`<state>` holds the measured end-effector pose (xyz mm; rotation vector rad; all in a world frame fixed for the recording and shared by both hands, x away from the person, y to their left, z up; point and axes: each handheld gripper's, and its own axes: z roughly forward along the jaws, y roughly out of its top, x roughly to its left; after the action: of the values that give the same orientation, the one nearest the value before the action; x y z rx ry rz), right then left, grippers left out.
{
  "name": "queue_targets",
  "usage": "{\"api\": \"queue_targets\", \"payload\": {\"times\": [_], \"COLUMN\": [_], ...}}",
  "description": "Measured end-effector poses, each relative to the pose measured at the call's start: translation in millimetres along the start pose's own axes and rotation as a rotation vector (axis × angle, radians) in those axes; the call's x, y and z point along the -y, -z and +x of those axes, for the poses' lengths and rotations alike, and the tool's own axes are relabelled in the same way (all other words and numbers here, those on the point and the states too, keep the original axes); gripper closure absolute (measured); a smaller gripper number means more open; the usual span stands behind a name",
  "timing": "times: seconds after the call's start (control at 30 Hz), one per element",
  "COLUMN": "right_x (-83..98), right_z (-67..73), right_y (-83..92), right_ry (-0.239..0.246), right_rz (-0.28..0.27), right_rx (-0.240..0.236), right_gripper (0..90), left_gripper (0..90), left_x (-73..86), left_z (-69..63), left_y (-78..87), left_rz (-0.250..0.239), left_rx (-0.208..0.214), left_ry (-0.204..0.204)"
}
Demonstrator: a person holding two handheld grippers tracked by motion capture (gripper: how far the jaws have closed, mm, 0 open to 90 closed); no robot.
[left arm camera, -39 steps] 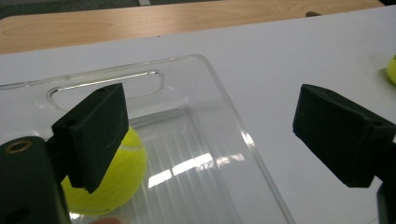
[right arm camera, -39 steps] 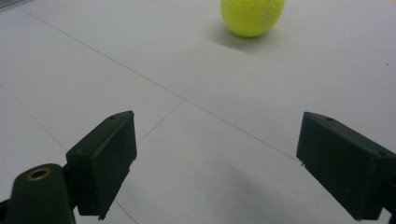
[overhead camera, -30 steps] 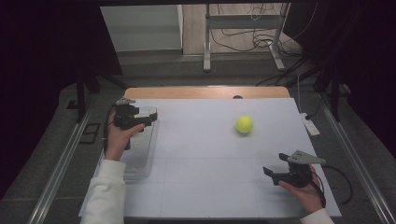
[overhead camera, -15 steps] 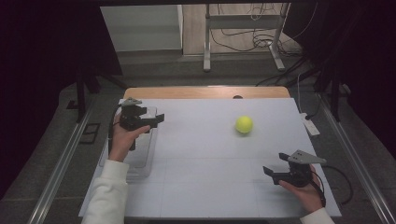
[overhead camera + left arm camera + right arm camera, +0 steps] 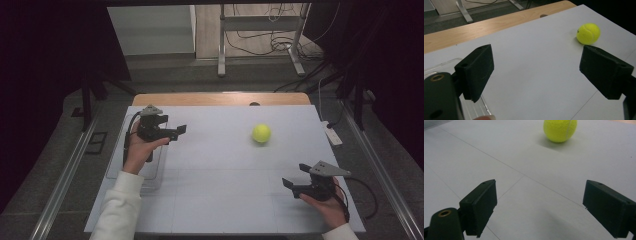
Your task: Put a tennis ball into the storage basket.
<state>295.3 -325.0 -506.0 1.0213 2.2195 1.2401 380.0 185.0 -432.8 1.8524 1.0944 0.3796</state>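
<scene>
High view: the tennis ball (image 5: 261, 133) rests toward the table's (image 5: 220, 200) far right corner, nearer the right gripper (image 5: 292, 185) at the near right edge than the left gripper (image 5: 180, 131) by the left edge, both wide open, empty and aimed its way.

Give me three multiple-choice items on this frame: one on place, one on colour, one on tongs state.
1. Where is the tennis ball?
A. on the white table top
B. in the clear tray
C. on the floor

2. What colour is the ball?
A. orange
B. yellow-green
C. blue

3. How do the left tongs stand?
A. shut on the ball
B. shut, empty
C. open, empty

Answers:
1 A: it rests on the white top, apart from both tongs.
2 B: plainly yellow-green in all views.
3 C: the left gripper view shows bare table between the spread jaws.
</scene>
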Motion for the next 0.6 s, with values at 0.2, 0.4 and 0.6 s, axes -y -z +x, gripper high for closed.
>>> {"api": "queue_targets", "payload": {"times": [0.2,0.4,0.6], "right_x": [0.3,0.4,0.5], "right_z": [-0.4,-0.4,-0.5], "right_y": [0.6,1.0,1.3], "right_ry": [-0.001,0.000,0.001], "right_rz": [-0.002,-0.001,-0.001], "right_rx": [-0.001,0.000,0.001], "right_gripper": [12.6,12.7,12.7], "left_gripper": [13.5,13.6,13.7], "left_x": [-0.2,-1.0,-2.4], "left_z": [-8.0,-15.0,-22.6], "left_y": [-7.3,-10.9,-14.8], "left_rz": [0.014,0.018,0.023], "left_rx": [0.021,0.035,0.045], "left_ry": [-0.022,-0.035,-0.057]}}
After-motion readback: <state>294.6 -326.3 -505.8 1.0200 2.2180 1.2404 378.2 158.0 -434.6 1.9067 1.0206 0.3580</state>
